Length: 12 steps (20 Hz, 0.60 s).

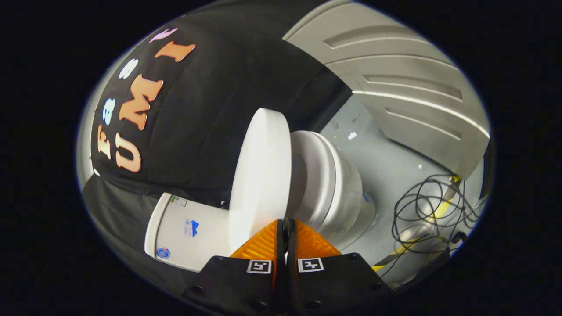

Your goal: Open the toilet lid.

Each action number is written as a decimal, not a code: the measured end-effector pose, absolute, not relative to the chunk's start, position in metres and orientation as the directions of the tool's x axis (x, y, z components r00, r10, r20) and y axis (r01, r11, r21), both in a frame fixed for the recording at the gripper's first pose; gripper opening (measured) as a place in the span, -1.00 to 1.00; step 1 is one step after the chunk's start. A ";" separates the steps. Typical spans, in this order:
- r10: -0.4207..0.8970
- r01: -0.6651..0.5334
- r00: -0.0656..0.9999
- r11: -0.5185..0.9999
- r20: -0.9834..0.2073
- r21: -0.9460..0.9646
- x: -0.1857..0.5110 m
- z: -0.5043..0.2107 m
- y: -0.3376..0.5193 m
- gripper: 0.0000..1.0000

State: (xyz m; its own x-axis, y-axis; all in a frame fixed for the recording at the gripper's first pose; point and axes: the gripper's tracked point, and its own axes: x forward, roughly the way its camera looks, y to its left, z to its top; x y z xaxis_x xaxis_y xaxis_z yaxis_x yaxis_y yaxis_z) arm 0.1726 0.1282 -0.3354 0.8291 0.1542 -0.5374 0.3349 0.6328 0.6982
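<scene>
The white toilet lid [260, 175] stands lifted off the seat [312, 175] and leans toward the white tank [193, 232], with a wedge of space between lid and seat. The bowl [349, 193] lies beyond the seat, on the grey floor side. My gripper [283, 224] is shut, its two orange fingers [262, 243] pressed together with nothing between them. Their tips sit right at the lid's near rim, at the gap between lid and seat; I cannot tell whether they touch it.
A grey floor [395, 162] spreads past the bowl. A tangle of black cables [432, 210] lies on it over yellow-and-black tape [439, 208]. A grey panelled door or wall [395, 74] stands beyond the floor. Black cloth hangs behind the tank.
</scene>
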 end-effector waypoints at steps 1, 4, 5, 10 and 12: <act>0.137 0.338 0.830 0.649 -0.541 0.682 0.174 -0.330 0.129 -0.84; 0.086 0.349 0.822 0.706 -0.563 0.617 0.175 -0.306 0.134 -0.84; 0.066 0.346 0.819 0.735 -0.570 0.583 0.176 -0.298 0.137 -0.83; -0.037 0.329 0.804 0.859 -0.594 0.392 0.182 -0.248 0.162 -0.83; -0.067 0.324 0.811 0.879 -0.582 0.350 0.186 -0.226 0.176 -0.83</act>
State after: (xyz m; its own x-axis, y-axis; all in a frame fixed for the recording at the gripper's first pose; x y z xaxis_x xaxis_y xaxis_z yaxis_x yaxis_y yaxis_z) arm 0.1858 0.1764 -0.2263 0.8105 -0.0671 -0.5818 0.3238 0.8791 0.3498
